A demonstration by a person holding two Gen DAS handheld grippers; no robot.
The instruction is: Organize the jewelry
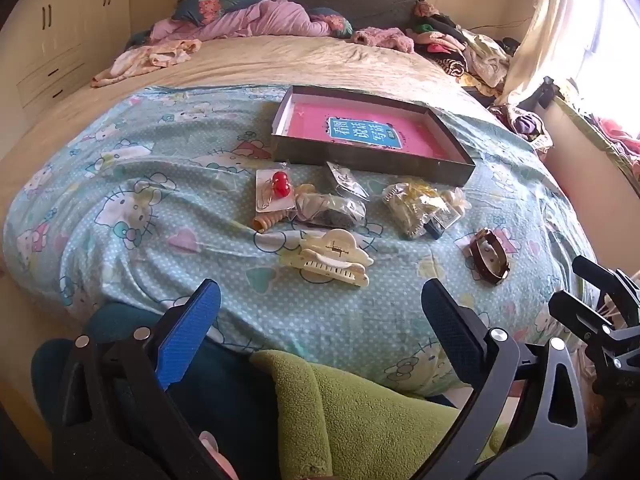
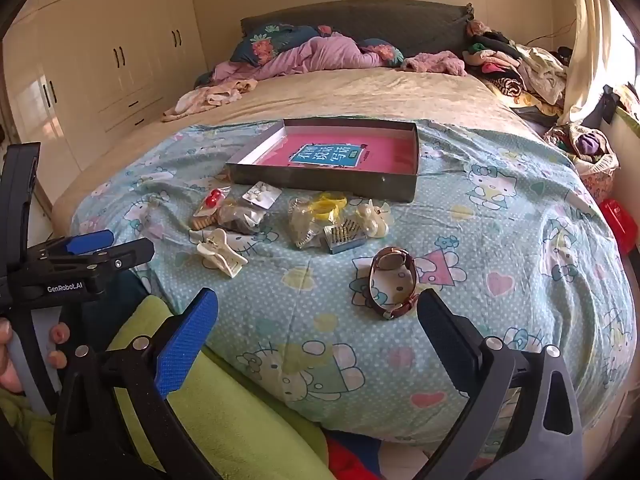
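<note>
- My left tongs (image 1: 320, 320) and right tongs (image 2: 318, 320) both hang spread and empty at the near edge of the bed (image 2: 520, 320).
- I judge nothing is sorted yet; next I reach for one piece.
- The watch (image 2: 394, 284) lies just beyond my right tongs, its band loop running near to far.
- The cream hair claw (image 1: 334, 262) lies crosswise, nearer than the box (image 1: 372, 160).
</note>
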